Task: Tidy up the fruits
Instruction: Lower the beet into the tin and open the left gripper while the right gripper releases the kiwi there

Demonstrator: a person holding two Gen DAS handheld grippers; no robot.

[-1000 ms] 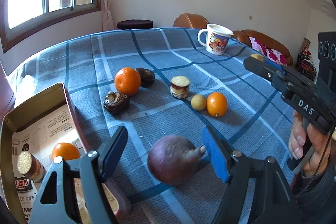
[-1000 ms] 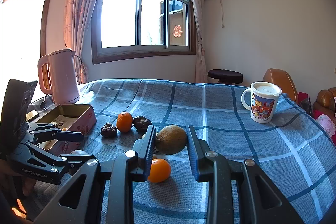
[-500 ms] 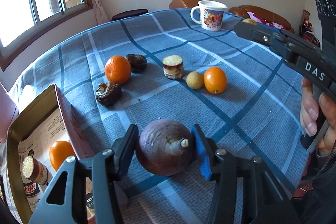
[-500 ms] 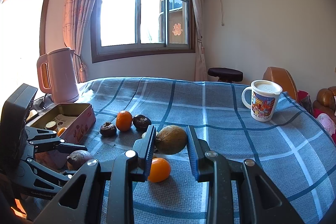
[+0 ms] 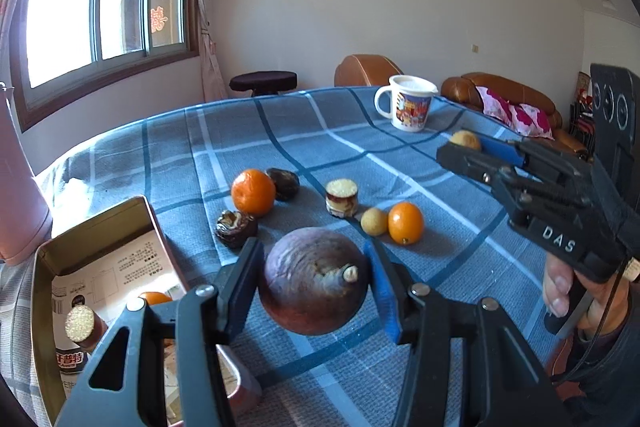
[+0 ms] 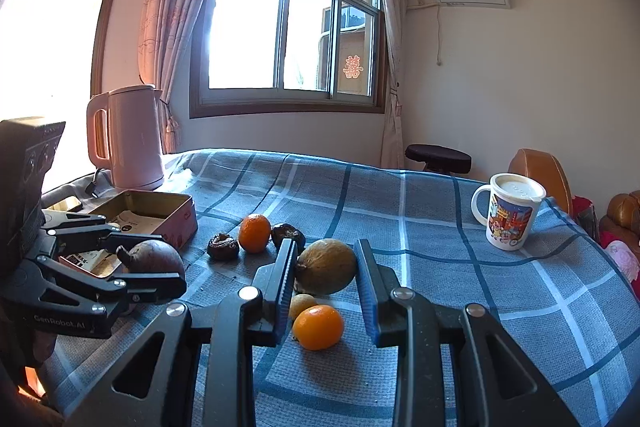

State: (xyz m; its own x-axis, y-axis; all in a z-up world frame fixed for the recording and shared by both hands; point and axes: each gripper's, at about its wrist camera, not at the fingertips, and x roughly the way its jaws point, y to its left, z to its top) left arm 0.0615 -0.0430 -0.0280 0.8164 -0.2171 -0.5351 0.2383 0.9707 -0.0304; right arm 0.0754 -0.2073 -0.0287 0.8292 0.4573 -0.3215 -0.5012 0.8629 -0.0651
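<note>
My left gripper [image 5: 312, 259] is shut on a round dark purple fruit [image 5: 314, 281], held just above the blue checked cloth beside an open tin box [image 5: 96, 227]. In the box lie an orange fruit [image 5: 154, 297] and a cut stalk piece [image 5: 82, 323]. My right gripper [image 6: 325, 251] is shut on a brownish-green fruit [image 6: 326, 266] and hangs over the cloth. On the cloth sit a mandarin [image 5: 253, 193], two dark wrinkled fruits [image 5: 236, 223], a cut stalk piece [image 5: 341, 197], a small tan fruit [image 5: 374, 221] and an orange kumquat [image 5: 405, 222].
A printed mug [image 5: 408, 107] stands at the far side of the table. In the right wrist view a pink kettle [image 6: 132, 139] stands behind the tin box [image 6: 176, 223]. A dark stool [image 5: 264, 81] and a brown sofa lie beyond the table edge.
My left gripper's jaws have closed onto the purple fruit and raised it a little off the cloth. The right gripper has kept still with its fruit.
</note>
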